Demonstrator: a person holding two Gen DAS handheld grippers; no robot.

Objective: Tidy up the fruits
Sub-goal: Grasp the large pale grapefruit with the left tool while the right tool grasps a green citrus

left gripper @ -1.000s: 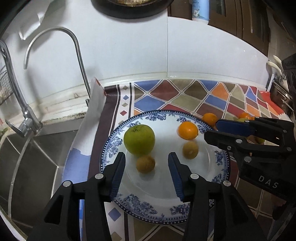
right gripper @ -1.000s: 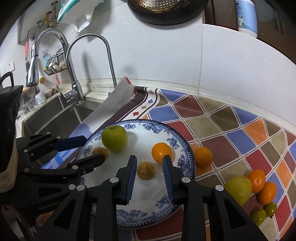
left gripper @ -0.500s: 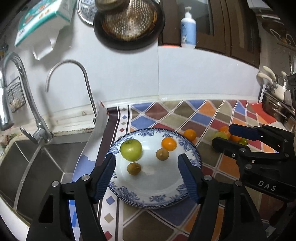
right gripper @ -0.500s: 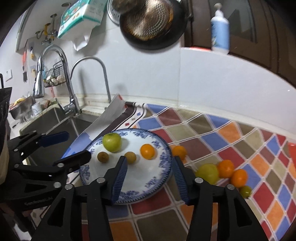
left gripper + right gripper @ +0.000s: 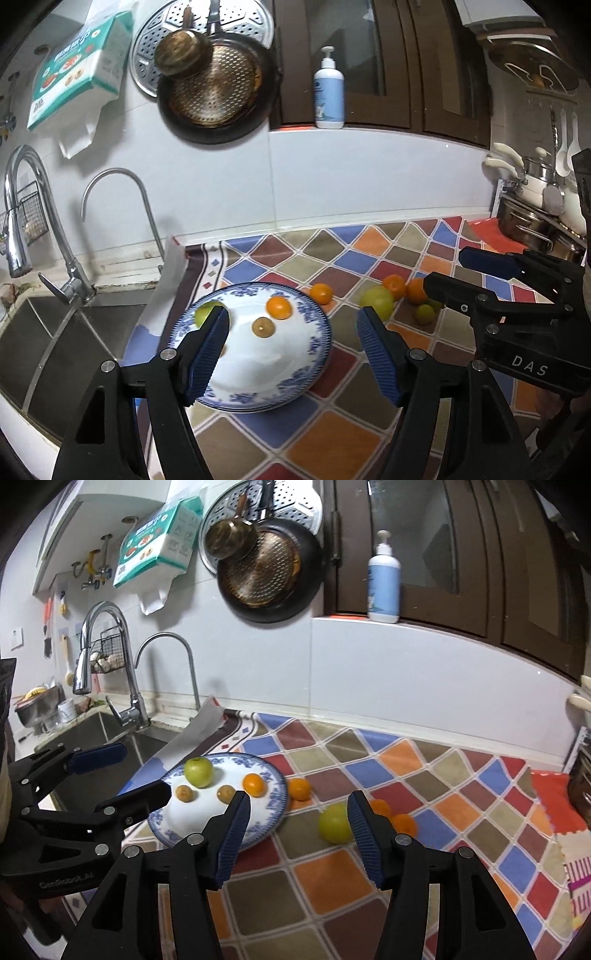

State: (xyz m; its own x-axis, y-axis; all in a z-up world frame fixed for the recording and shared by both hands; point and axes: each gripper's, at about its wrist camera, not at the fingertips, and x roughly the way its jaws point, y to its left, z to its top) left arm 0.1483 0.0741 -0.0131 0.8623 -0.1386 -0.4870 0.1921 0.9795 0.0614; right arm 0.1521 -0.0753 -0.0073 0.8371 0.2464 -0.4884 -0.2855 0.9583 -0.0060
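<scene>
A blue-and-white plate (image 5: 295, 384) (image 5: 275, 805) on the tiled counter holds a green apple (image 5: 198, 772), an orange (image 5: 254, 785) and two small brown fruits (image 5: 226, 793). Off the plate to its right lie an orange (image 5: 299, 788), a yellow-green apple (image 5: 334, 824), more oranges (image 5: 404, 823) and small green fruits (image 5: 424, 314). My left gripper (image 5: 293, 325) is open and empty, above the plate's near side. My right gripper (image 5: 297, 812) is open and empty, above the counter between the plate and the loose apple.
A steel sink (image 5: 107, 734) with two taps (image 5: 129, 686) lies left of the plate. A folded white sheet (image 5: 199, 731) stands at the mat's left edge. Pans (image 5: 266, 576) hang on the wall. Pots (image 5: 532, 225) stand at the far right.
Both grippers have pulled back and up from the plate and opened wider. A brown fruit that lay between each pair of fingers now sits free on the plate.
</scene>
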